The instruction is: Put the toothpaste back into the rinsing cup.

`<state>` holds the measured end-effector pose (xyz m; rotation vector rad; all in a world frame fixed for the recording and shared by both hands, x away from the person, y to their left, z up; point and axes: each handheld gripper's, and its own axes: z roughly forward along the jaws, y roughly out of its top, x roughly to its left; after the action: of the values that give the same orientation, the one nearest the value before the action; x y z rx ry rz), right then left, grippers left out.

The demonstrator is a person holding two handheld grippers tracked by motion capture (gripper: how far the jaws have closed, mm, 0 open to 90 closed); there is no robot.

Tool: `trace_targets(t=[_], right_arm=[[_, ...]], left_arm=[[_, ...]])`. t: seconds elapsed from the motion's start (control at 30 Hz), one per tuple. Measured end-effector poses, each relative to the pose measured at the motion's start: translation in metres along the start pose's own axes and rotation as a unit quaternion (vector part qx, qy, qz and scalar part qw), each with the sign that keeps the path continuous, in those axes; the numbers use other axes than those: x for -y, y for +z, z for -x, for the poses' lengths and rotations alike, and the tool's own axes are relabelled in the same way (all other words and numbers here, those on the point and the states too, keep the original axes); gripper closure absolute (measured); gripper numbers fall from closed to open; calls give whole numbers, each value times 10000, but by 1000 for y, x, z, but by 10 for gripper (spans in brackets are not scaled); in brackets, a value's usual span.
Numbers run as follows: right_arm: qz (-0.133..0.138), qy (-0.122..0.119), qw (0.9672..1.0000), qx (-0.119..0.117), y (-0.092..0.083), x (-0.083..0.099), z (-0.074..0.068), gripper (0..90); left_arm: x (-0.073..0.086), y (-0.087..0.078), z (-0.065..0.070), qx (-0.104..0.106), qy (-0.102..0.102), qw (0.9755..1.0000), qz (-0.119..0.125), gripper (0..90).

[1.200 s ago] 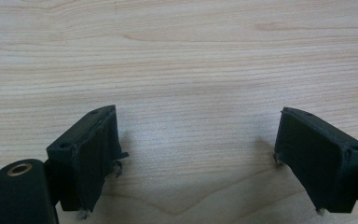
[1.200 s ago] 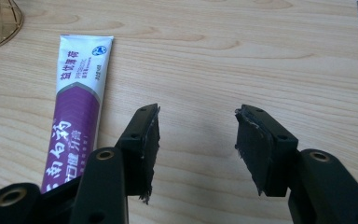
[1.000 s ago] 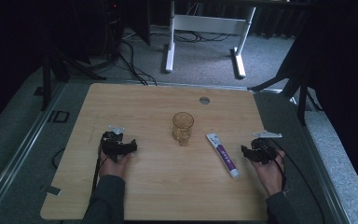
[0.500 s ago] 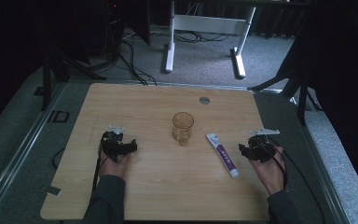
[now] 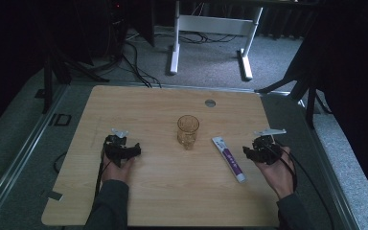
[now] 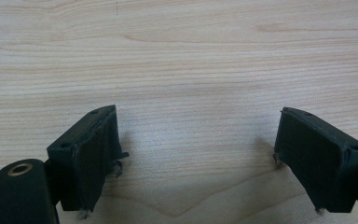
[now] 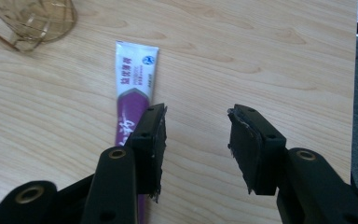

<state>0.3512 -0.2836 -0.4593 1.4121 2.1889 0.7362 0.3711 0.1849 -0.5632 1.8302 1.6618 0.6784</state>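
A white and purple toothpaste tube [image 5: 229, 159] lies flat on the wooden table [image 5: 172, 196], right of an amber drinking glass [image 5: 188, 130] that stands upright near the middle. My right gripper [image 5: 256, 152] hovers just right of the tube. In the right gripper view my right gripper [image 7: 196, 114] is open; its jaws have just been closing a little, with only bare wood between them, and the tube [image 7: 133, 79] runs under the left jaw. The glass [image 7: 35, 18] sits at the top left there. My left gripper [image 5: 124, 146] rests at the table's left, and it [image 6: 198, 116] is open over bare wood.
A round grommet [image 5: 210, 102] sits near the table's far edge. The table's right edge [image 7: 357, 70] is close beside the right gripper. Beyond the table, a white desk frame [image 5: 175, 48] and black cables [image 5: 134, 62] stand on the grey floor.
My right gripper has lifted slightly and edged left toward the toothpaste tube. The left gripper, the glass and the tube have not moved.
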Motion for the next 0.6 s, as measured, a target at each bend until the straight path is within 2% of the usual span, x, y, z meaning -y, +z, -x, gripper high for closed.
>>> trace_targets(t=[0.3,0.47,0.6], right_arm=[[-221,-113,9996,-143,-5,-17,-9,542],[-341,-76,9992,-214,-5,-25,-11,541],[-447,47,9983,-385,-5,-29,-11,546]], left_arm=[[0,0,0,1,0,10000,0,140],[0,0,0,1,0,10000,-1,140],[0,0,0,0,-4,10000,4,140]])
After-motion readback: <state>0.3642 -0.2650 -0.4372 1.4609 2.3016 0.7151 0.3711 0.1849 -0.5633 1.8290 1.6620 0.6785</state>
